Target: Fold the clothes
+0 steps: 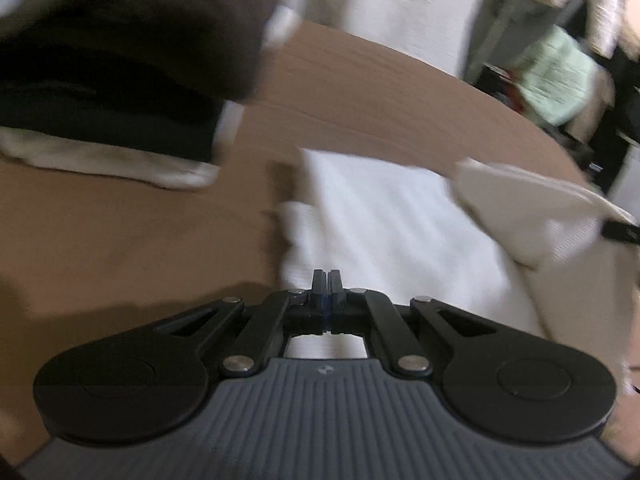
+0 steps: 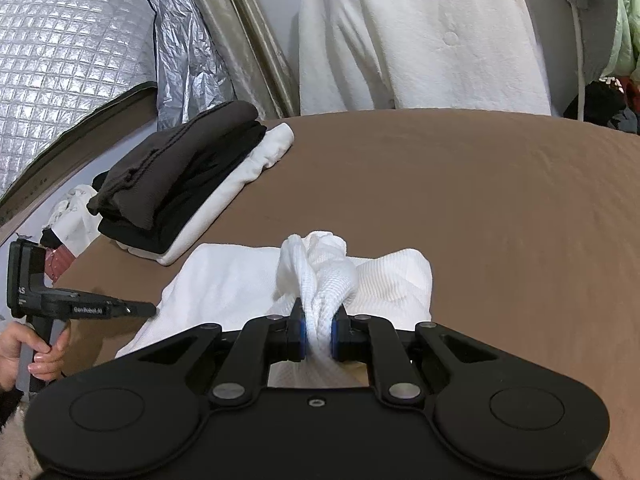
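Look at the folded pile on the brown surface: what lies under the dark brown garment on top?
Under the dark brown garment lies a folded black one, and beneath that a white one, lowest in the pile on the brown surface. Whether anything sits between those layers is covered.

You have a brown surface [image 2: 460, 200] in front of you, smooth and evenly lit, filling most of both views. Behind its far edge hangs a long white garment with buttons [image 2: 420, 32], against a pale wall. To your left stands a large silver quilted cover [image 2: 60, 48] with a crinkled silver plastic sheet [image 2: 180, 40] beside it, and a metal pole [image 2: 256, 32] leans between these and the hanging garment. At the far right you can see a grey item and a pale green padded jacket [image 2: 628, 32], with dark clutter [image 2: 600, 100] below them. The light is soft and indoor, with no hard shadows.
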{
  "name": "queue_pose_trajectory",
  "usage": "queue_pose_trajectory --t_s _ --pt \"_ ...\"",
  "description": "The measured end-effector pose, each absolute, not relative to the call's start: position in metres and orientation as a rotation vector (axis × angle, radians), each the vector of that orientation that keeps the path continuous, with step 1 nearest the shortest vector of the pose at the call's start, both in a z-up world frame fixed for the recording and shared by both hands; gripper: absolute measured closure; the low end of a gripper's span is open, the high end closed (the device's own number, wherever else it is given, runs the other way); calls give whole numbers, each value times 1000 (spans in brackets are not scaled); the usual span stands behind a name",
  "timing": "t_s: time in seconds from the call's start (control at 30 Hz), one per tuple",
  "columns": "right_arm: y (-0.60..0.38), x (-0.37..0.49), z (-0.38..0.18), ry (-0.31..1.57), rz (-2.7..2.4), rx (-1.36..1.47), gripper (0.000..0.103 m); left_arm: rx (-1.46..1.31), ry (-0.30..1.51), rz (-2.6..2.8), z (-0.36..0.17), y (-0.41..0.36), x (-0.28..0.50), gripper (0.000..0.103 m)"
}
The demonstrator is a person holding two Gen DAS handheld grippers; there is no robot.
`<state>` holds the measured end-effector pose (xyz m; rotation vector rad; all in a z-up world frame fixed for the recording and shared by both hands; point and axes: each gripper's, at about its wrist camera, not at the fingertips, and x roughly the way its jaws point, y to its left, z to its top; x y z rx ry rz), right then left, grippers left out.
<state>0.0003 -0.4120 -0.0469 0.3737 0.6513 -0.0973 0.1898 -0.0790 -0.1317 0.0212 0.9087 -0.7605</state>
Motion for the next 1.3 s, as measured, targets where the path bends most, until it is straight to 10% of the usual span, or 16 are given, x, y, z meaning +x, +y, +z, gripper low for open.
queue_pose_trajectory --t_s 0.37,0.47,0.53,0.73,0.87,0.97,1.2,1.3 --pt "-397 6 -44 653 -62 350 89 -15 846 -313 -125 -4 205 100" --pt "-394 9 -43 662 -60 337 89 28 802 -582 -115 -40 182 84" --pt "-392 11 -42 664 -58 331 89 132 743 -697 -111 -71 167 54" --pt "-390 16 -44 666 -44 332 89 401 705 -962 -121 -143 130 42" --pt "-392 20 -47 672 -34 346 89 418 807 -951 -142 -163 139 43" --pt "-395 23 -48 680 -32 352 89 428 858 -956 -152 -163 142 85" --pt "-405 25 -54 695 -35 367 89 365 893 -927 -168 -162 155 85" --pt "-407 25 -56 703 -42 371 89 357 888 -921 -171 -163 157 103"
